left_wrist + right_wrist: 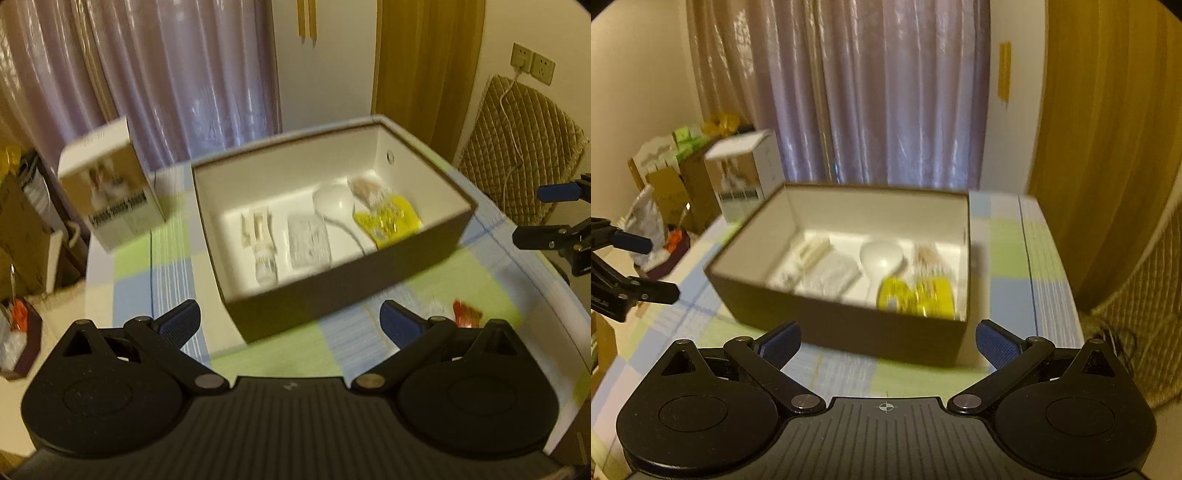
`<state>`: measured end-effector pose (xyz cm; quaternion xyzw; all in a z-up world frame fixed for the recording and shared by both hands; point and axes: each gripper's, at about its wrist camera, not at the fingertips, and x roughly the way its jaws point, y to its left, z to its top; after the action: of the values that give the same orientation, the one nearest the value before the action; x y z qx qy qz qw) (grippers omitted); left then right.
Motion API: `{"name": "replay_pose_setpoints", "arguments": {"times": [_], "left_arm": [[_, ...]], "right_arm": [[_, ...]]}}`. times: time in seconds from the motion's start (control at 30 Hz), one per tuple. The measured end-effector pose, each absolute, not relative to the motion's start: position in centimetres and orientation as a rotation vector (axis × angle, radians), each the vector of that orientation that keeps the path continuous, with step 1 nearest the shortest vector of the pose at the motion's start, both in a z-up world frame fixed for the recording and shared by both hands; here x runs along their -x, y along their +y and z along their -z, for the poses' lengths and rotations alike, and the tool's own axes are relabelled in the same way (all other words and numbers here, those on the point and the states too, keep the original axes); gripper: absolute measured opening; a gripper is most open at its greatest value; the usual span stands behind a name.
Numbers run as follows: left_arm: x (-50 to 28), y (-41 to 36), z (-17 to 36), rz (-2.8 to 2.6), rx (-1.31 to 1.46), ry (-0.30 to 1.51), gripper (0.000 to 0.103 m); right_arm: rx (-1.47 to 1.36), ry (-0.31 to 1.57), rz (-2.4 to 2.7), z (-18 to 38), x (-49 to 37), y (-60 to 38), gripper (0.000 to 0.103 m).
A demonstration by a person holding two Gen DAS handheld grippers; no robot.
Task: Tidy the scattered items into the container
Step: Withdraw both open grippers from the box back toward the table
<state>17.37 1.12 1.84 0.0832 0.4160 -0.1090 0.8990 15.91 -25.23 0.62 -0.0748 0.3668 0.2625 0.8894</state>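
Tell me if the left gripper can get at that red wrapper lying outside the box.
Probably yes. The left gripper is open and empty, and the red wrapper lies on the tablecloth just beside its right finger, outside the box, with nothing visibly between them.

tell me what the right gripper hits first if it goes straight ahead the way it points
Most likely the near wall of the open box, dead ahead of the open right gripper; its height is unclear, so it might clear the rim.
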Motion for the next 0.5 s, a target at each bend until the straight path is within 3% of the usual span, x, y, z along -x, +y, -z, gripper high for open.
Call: {"name": "replay_pose_setpoints", "arguments": {"times": [0.5], "left_arm": [[-10.9,0.6,8.2,0.243,0.020,1.124,0.102]], "right_arm": [[-0.042,1.070,-0.427,7.6,-12.0,-29.7,0.103]]}}
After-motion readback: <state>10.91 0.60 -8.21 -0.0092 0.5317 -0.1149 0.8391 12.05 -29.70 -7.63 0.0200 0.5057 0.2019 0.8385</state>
